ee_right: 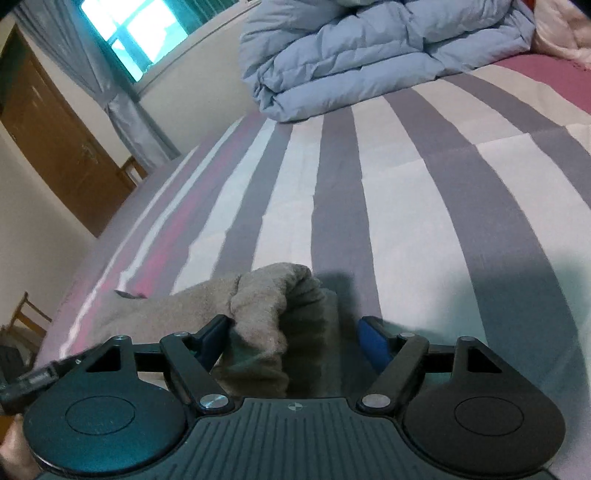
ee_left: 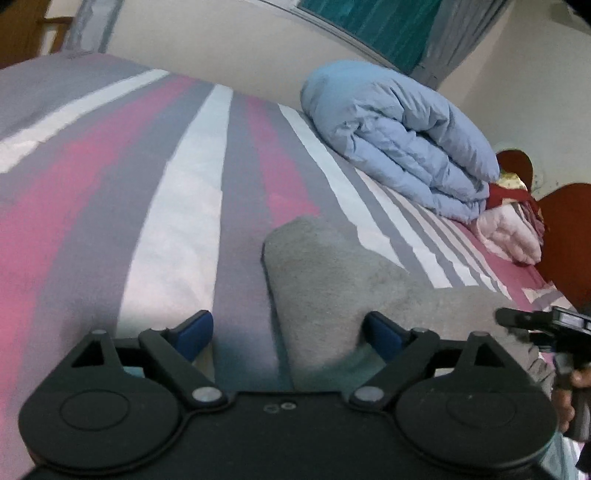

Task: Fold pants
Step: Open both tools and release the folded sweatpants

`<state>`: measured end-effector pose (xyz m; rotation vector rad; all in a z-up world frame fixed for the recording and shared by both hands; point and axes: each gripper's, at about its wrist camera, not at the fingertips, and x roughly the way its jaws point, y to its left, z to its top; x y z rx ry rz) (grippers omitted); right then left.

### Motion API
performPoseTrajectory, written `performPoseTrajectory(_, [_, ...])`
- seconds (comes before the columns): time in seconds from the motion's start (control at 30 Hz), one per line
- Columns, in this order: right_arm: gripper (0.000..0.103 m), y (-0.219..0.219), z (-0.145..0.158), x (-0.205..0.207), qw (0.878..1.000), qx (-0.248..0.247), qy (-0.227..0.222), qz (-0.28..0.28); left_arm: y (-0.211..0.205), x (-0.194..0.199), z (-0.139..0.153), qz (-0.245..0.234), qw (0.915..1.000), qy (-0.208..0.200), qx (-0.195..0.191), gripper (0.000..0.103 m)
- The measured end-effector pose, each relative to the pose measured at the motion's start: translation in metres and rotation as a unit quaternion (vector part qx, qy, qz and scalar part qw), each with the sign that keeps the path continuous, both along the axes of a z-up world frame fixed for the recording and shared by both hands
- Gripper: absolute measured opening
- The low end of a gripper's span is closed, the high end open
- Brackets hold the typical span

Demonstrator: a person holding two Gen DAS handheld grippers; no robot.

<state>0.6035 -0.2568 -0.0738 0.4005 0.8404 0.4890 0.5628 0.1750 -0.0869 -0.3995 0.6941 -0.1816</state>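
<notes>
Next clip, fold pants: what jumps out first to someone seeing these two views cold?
The striped bedsheet in pink, grey and white fills both views. A bulky folded blue duvet sits at its far side, below the window. Nearest the cameras, the grey pants lie bunched on the sheet between the open right tongs, while the left tongs stand open at their edge.

Fuzzy matt grey cloth pants (ee_left: 332, 280), smooth striped bedsheet (ee_left: 192, 192), puffy quilt (ee_left: 399, 136)

Dim, soft daylight from the window (ee_right: 125, 33); fisheye-bent edges, slight blur, shadow on the bedsheet (ee_right: 406, 229).
</notes>
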Motion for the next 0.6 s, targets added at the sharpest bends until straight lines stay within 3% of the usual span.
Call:
performPoseTrajectory(0.2, [0.075,-0.018,0.026,-0.058,0.998,0.003,-0.052,0.024,-0.016,-0.066,0.02,-0.008,0.9986,-0.024,0.046,0.082])
performPoseTrajectory(0.3, [0.078,-0.006,0.015,-0.083,0.996,-0.068,-0.025,0.046,-0.035,-0.09,0.011,-0.006,0.9956,0.008,0.094,0.082])
performPoseTrajectory(0.33, [0.084,-0.004,0.009,-0.09,0.995,-0.087,-0.012,0.041,-0.036,-0.1,0.011,0.006,0.9961,0.009,0.087,0.082])
performPoseTrajectory(0.43, [0.085,-0.012,0.017,-0.116,0.998,-0.054,-0.017,0.021,-0.035,-0.126,0.02,0.027,0.9972,0.007,0.069,0.082])
performPoseTrajectory(0.53, [0.088,-0.018,0.034,-0.146,0.997,-0.051,-0.063,0.016,-0.039,-0.142,0.027,0.032,0.9948,-0.009,0.096,0.087])
performPoseTrajectory(0.6, [0.091,-0.018,0.032,-0.152,0.996,-0.069,-0.051,0.021,-0.042,-0.139,0.02,0.021,0.9934,0.021,0.111,0.088])
